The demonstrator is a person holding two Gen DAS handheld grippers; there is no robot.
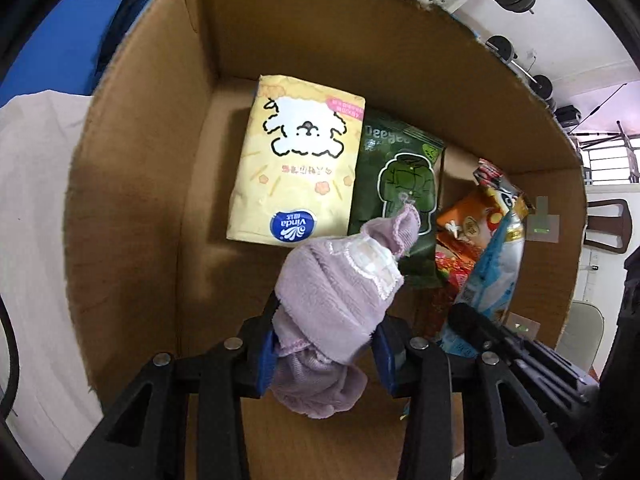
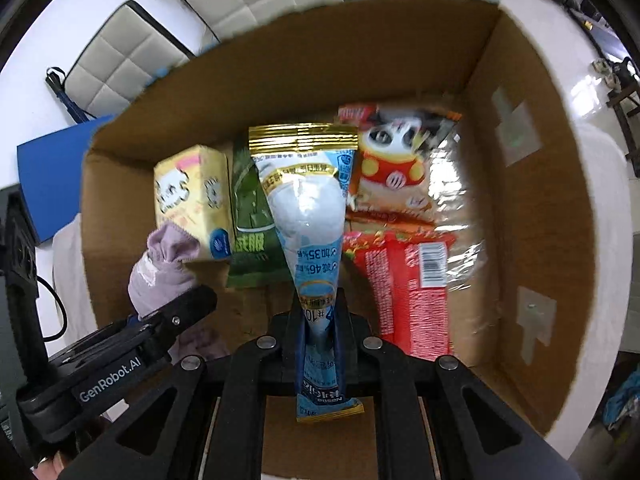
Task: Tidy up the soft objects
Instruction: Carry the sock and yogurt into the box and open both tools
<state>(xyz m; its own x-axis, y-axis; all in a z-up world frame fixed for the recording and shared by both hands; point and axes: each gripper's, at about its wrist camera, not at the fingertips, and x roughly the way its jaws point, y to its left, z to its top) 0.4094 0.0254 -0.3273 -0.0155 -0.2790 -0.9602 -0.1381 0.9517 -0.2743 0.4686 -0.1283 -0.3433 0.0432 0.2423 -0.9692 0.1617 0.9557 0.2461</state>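
My left gripper (image 1: 326, 344) is shut on a lilac cloth (image 1: 340, 292) and holds it over the open cardboard box (image 1: 132, 160). The cloth also shows in the right wrist view (image 2: 160, 272), with the left gripper (image 2: 168, 316) beside it. My right gripper (image 2: 319, 320) is shut on a blue and white pouch with a gold top (image 2: 308, 200), held above the box floor. The pouch shows at the right of the left wrist view (image 1: 496, 264). A yellow tissue pack (image 1: 296, 164) and a green packet (image 1: 400, 192) lie flat in the box.
Red and orange snack bags (image 2: 404, 208) lie at the right side of the box (image 2: 532, 240). A white cloth (image 1: 32, 240) covers the surface left of the box. A blue board (image 2: 52, 184) and padded white cushions (image 2: 132, 60) lie beyond it.
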